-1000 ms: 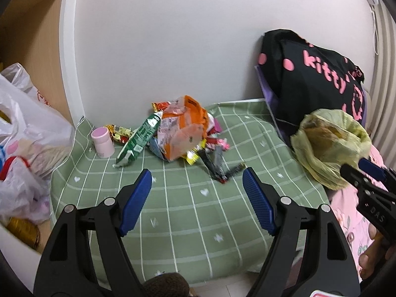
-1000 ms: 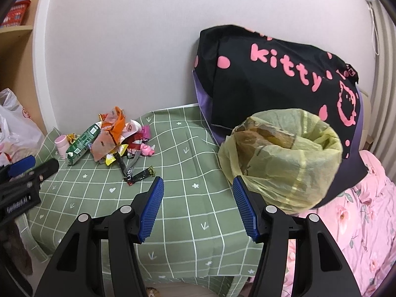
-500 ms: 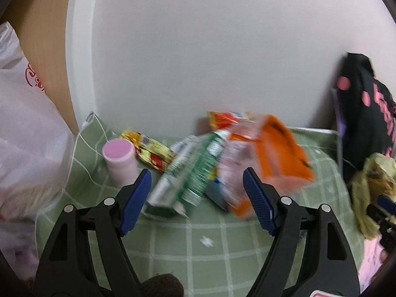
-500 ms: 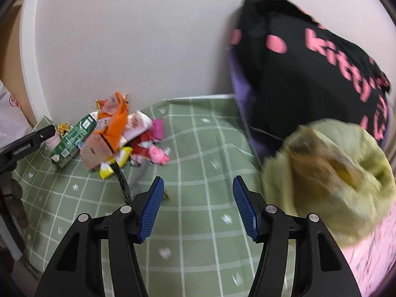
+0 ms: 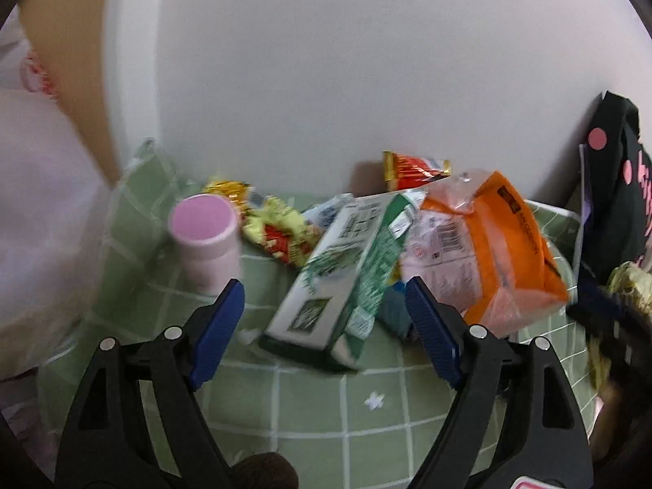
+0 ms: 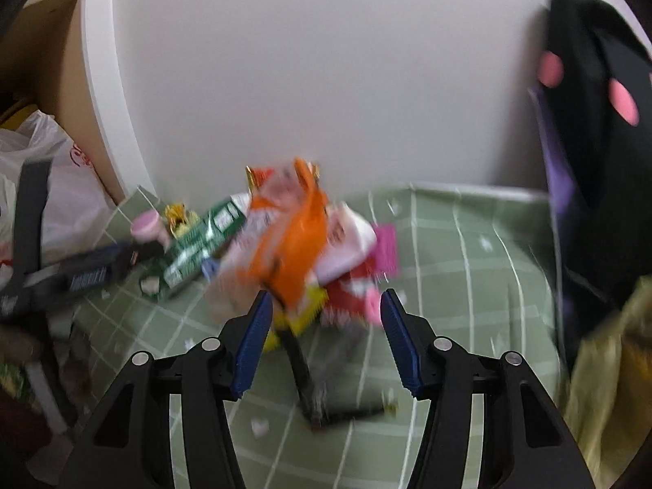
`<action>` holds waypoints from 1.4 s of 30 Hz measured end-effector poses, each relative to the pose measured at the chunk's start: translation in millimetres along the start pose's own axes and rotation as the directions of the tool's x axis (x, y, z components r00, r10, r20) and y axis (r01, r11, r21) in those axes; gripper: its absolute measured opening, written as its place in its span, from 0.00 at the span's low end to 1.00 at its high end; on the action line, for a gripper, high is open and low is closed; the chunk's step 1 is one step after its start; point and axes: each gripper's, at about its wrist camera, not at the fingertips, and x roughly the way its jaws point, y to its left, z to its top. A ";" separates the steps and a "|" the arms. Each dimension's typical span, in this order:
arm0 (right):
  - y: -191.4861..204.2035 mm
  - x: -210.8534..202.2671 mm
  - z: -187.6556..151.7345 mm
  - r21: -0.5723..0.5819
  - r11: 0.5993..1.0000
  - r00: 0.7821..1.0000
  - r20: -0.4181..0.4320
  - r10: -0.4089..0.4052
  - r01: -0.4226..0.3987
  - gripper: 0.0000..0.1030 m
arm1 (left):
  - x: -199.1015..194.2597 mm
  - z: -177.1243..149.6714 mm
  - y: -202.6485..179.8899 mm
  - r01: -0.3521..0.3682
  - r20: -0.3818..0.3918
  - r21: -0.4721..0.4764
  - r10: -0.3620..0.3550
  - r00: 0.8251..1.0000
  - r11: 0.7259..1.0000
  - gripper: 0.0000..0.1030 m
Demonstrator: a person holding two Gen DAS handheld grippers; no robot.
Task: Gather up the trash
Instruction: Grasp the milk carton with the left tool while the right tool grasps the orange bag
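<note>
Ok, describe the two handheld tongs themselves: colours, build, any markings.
Both the left tongs and the right tongs look alike: black plastic clamp-style arms with triangular cut-outs, silver rivets at the pivots, and ribbed blue pads lining the inner faces of the tips. No cables or sleeves are visible; white lettering on the left tongs is too blurred to read.

Near strip: green checked tabletop lies bare in front of the litter; passage open from the near edge.
Centre, left side: green carton lies flat, its end between the wide-open jaws of the left hand-held gripper.
Left: pink cup upright just beside the carton; white plastic bag walls off that side.
Right of the carton: orange bag leans over the wrappers.
Far: white wall closes the heap in behind.
Right: bare cloth between the heap and the black bag.
</note>
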 end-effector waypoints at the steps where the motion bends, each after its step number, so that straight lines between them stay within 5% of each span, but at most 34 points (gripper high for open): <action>1: 0.9 6.9 9.4 0.008 1.000 1.000 0.001 0.029 -0.029 0.50 | -4.8 -1.8 1.4 0.000 0.001 -0.003 0.000 1.000 1.000 0.75; 7: 19.0 47.3 50.1 -0.019 0.998 0.998 0.045 0.053 -0.053 0.50 | -24.4 -6.0 21.8 0.025 -0.020 -0.078 -0.026 0.999 0.997 0.75; 14: 14.8 61.1 94.5 -0.071 0.987 0.987 0.051 0.151 -0.147 0.50 | -19.3 -3.2 15.9 0.017 -0.057 -0.007 -0.017 0.998 1.000 0.75; 18: 9.5 45.4 90.0 -0.060 0.990 0.990 0.056 0.128 -0.125 0.50 | -13.1 -0.2 17.8 0.020 -0.052 -0.023 -0.021 0.998 1.000 0.75; 23: -4.8 46.4 48.3 -0.105 0.994 0.998 -0.066 0.000 -0.007 0.50 | 3.1 7.2 22.0 0.063 -0.063 -0.042 -0.066 0.996 0.997 0.75; 27: -28.4 21.6 42.7 -0.064 0.998 0.999 -0.031 -0.027 0.025 0.50 | 18.6 11.0 15.7 0.079 -0.088 -0.030 -0.081 0.993 0.996 0.75; 30: -31.8 16.5 61.6 -0.053 0.998 1.000 -0.010 0.015 -0.016 0.50 | 21.1 10.3 13.4 0.078 -0.095 -0.020 -0.080 0.992 0.997 0.75; 36: 17.4 82.9 88.3 -0.135 0.976 0.982 -0.102 0.157 -0.170 0.50 | 22.9 14.3 14.8 0.079 -0.115 0.000 -0.078 0.990 0.997 0.75; 40: 23.0 131.9 75.6 -0.113 0.971 0.952 -0.250 0.175 -0.208 0.13 | 27.5 19.9 6.1 0.111 -0.152 0.058 -0.101 0.983 0.992 0.75; 42: 11.5 118.4 69.8 -0.074 0.969 0.947 -0.241 0.214 -0.238 0.11 | 31.7 23.3 -2.8 0.137 -0.177 0.097 -0.118 0.977 0.986 0.75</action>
